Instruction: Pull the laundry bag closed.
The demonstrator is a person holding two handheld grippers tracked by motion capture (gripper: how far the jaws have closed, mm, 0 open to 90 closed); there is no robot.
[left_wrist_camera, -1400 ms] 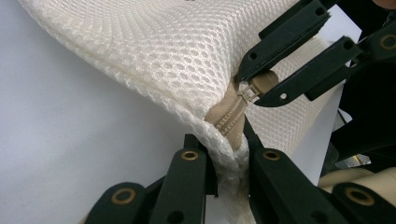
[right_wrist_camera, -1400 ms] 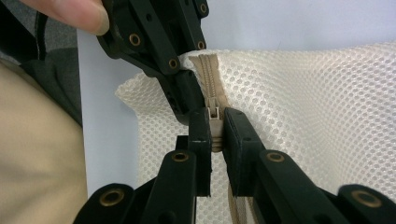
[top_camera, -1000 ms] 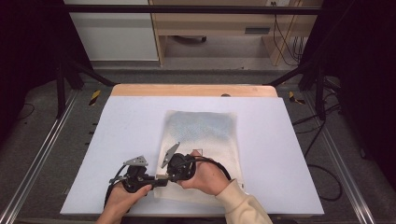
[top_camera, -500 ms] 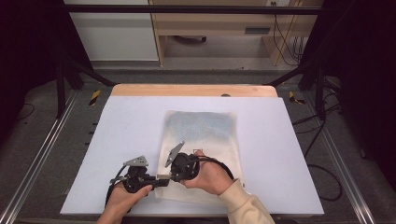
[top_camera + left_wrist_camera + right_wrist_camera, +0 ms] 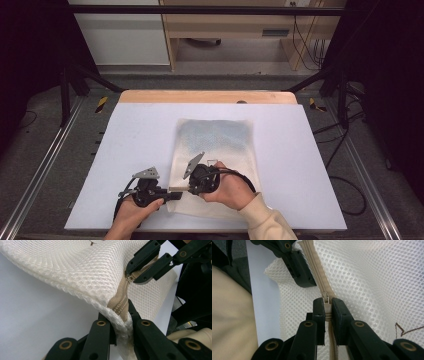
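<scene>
- Little has moved since the earlier frame: both hands sit at the counter's [image 5: 125, 130] near edge.
- Left tongs [image 5: 122, 320] clamp the mesh laundry bag's [image 5: 215, 137] near-left corner.
- Right tongs [image 5: 327, 305] pinch the zipper pull [image 5: 326, 299]; the zipper [image 5: 121, 303] looks barely run, most travel left.

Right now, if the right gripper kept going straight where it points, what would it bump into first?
Probably the left gripper: it holds the mesh bag right ahead, along the zipper. The right gripper is itself shut on the zipper pull. Depth is hard to judge.
</scene>
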